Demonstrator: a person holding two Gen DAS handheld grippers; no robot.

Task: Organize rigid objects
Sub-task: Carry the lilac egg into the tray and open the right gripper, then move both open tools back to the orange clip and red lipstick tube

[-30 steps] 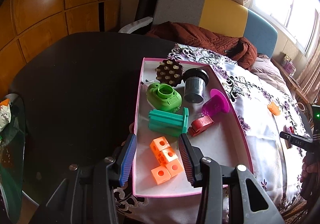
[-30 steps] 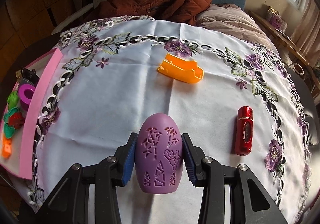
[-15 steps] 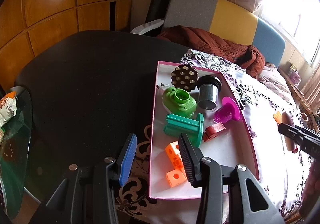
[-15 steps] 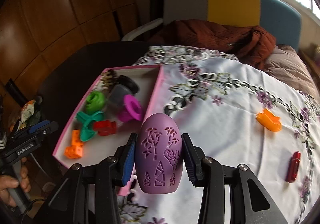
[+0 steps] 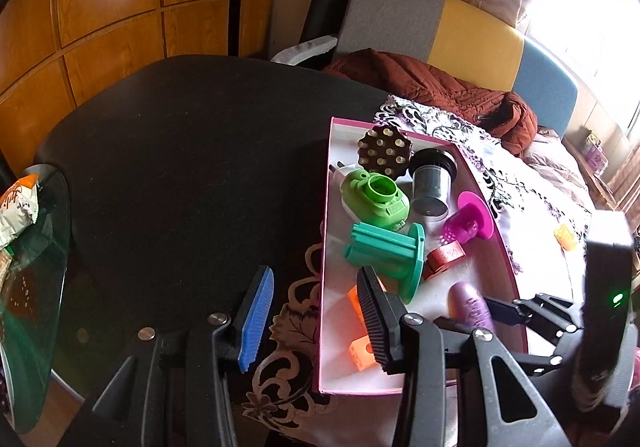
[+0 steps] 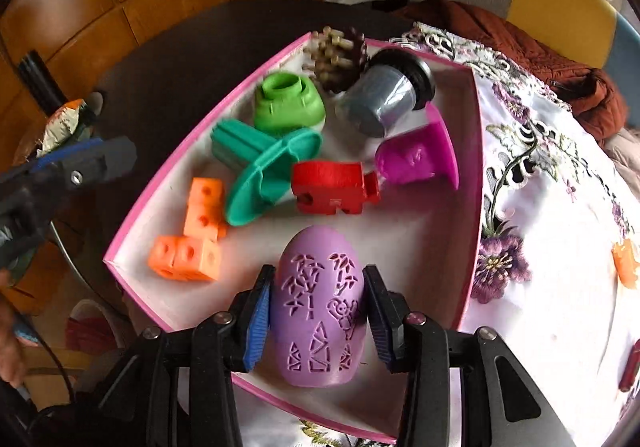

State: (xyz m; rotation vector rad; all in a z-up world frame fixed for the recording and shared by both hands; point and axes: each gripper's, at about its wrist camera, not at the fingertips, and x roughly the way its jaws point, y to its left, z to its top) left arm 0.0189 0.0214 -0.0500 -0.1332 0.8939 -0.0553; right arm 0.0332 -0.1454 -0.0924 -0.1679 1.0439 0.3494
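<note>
- Over the tray's near edge: right gripper clamped on purple egg, both pads pressed to its sides, egg upright, carved pattern facing camera.
- Egg hangs above the white floor of the pink-rimmed tray; cannot tell if its base touches.
- Left gripper parted, nothing between pads; it straddles the tray's left rim near the near-left corner, blue pad over dark table, black pad over tray.
- Tray far corner: brown studded disc, grey cup on its side beside it.
- Tray left side: green ring part, teal spool just nearer, flange tilted.
- Tray middle: red block touching magenta funnel.
- Near-left corner: orange cubes, joined in an L.
- Outside tray, on the floral cloth to the right: orange piece at frame edge, red item mostly cut off.
- Tray sits across cloth edge and table.
</note>
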